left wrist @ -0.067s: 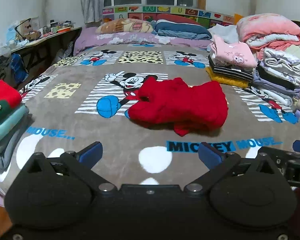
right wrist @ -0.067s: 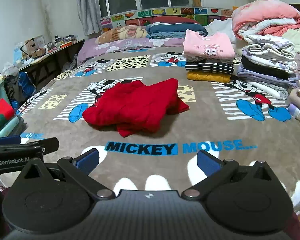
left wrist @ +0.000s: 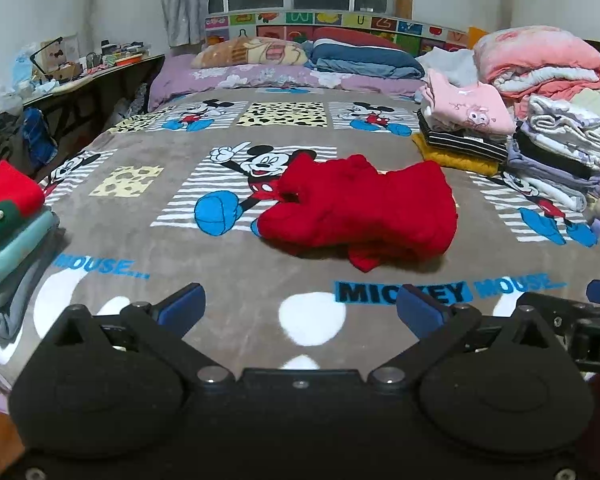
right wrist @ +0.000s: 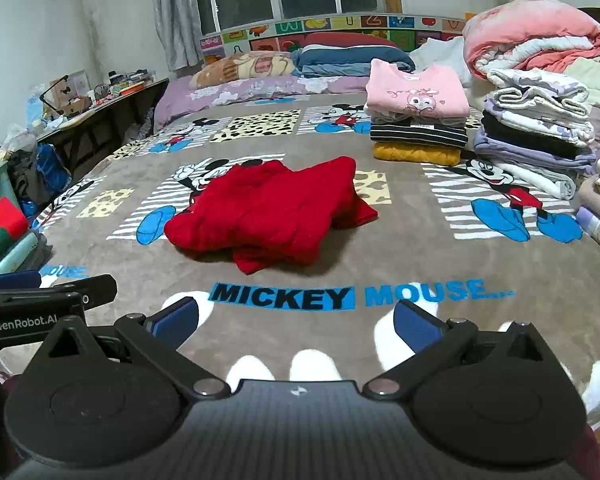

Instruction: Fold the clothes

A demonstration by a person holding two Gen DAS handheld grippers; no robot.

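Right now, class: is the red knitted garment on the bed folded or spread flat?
Folded, though loosely: the red knitted garment lies in a bunched, layered heap, one flap poking out underneath. Neither gripper touches it.

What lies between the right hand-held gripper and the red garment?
Only bare brown fleece blanket with "MICKEY MOUSE" lettering separates the open right hand-held gripper from the crumpled red knitted garment, seen in the right wrist view.
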